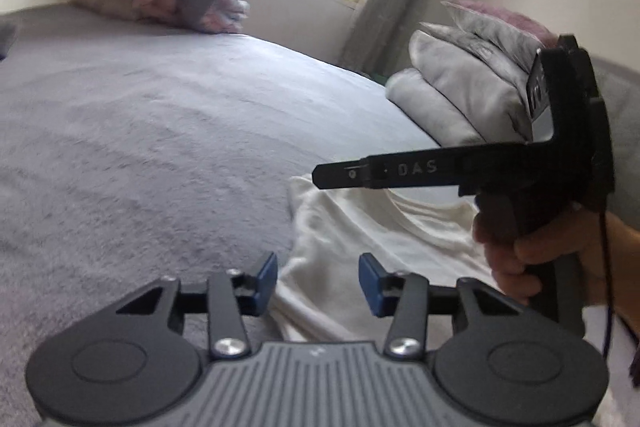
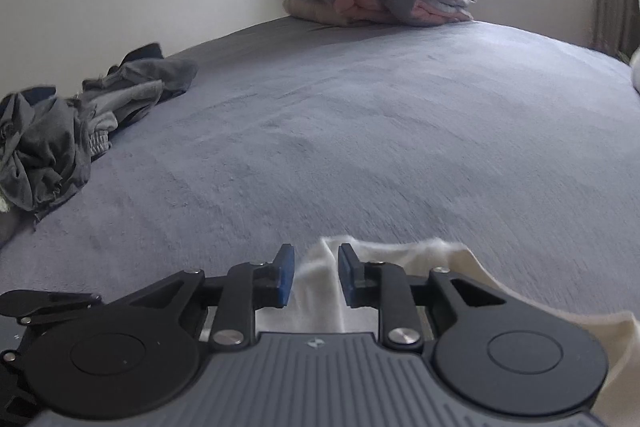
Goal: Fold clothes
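Hand (image 1: 532, 251) holds right gripper (image 2: 316, 275) level, parted over white garment (image 2: 320, 291).

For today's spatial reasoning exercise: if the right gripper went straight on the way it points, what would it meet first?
Probably the cream garment: its raised fold lies between the open right gripper fingers. Beyond is bare grey bedspread; depth is uncertain.

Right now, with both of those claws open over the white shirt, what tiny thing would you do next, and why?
Probably close the right gripper on the ridge of white garment between its pads. The left gripper is also open, above the garment's edge on the grey bedspread, so neither holds cloth and no fold can begin.
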A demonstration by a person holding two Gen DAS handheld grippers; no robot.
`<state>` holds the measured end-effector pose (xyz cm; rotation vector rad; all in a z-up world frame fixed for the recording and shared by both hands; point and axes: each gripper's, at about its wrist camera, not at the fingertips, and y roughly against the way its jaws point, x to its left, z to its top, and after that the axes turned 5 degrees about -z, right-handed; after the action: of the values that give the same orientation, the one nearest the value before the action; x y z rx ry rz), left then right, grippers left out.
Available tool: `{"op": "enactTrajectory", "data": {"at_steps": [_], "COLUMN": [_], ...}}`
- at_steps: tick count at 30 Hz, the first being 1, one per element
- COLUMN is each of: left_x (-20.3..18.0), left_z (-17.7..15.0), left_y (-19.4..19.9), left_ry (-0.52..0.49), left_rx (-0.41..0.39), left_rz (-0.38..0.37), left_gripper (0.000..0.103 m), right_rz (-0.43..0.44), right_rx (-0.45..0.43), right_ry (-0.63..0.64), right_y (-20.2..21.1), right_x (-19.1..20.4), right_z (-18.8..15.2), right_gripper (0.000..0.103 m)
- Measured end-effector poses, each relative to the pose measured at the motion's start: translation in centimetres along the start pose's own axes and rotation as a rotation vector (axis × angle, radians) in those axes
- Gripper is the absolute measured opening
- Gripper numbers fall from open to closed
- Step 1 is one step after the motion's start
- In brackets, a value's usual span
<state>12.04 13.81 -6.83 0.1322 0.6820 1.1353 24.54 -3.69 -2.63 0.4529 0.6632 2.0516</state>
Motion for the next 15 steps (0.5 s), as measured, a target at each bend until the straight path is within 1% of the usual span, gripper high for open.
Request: {"op": "enactTrajectory", "data": {"at_steps": [1,2,4,6,7,8,9,10,11,12,15], "left_x": [0.4,0.8,1.4,1.7,1.7,1.7,1.7,1.8,1.6,1.4,0.6], "left_z": [0.1,0.2,0.1,0.1,0.1,0.1,0.0,0.0,-0.1,-0.2,-0.5], "left_y": [-0.1,-0.2,-0.6,-0.8,-0.8,-0.9,-1.0,-1.0,-0.9,-0.8,-0.5], "left_ry": [0.021,0.04,0.067,0.076,0.078,0.079,0.084,0.092,0.092,0.089,0.077], "left_rx": [0.003,0.013,0.041,0.047,0.05,0.055,0.063,0.063,0.055,0.049,0.034], "left_rz": [-0.002,-0.011,-0.028,-0.035,-0.036,-0.035,-0.035,-0.033,-0.025,-0.013,0.024], "left_gripper": [0.046,0.046,0.046,0.046,0.04,0.029,0.016,0.014,0.013,0.011,0.01], "right_rz": [-0.004,-0.008,-0.015,-0.035,-0.046,-0.057,-0.067,-0.078,-0.089,-0.1,-0.133], "right_rx": [0.007,0.019,0.053,0.045,0.038,0.03,0.023,0.016,0.009,0.001,-0.02], "right_ry": [0.017,0.031,0.05,0.065,0.072,0.08,0.088,0.095,0.103,0.11,0.133], "right_y": [-0.5,-1.2,-2.4,-2.7,-2.8,-2.9,-3.0,-3.1,-3.2,-3.3,-3.5], "right_x": [0.2,0.2,0.0,0.2,0.3,0.4,0.5,0.6,0.7,0.8,1.0], "right_z": [0.3,0.7,1.1,0.8,0.6,0.5,0.3,0.1,-0.1,-0.3,-0.9], "right_gripper": [0.034,0.04,0.04,0.04,0.04,0.04,0.033,0.027,0.015,0.011,0.009]}}
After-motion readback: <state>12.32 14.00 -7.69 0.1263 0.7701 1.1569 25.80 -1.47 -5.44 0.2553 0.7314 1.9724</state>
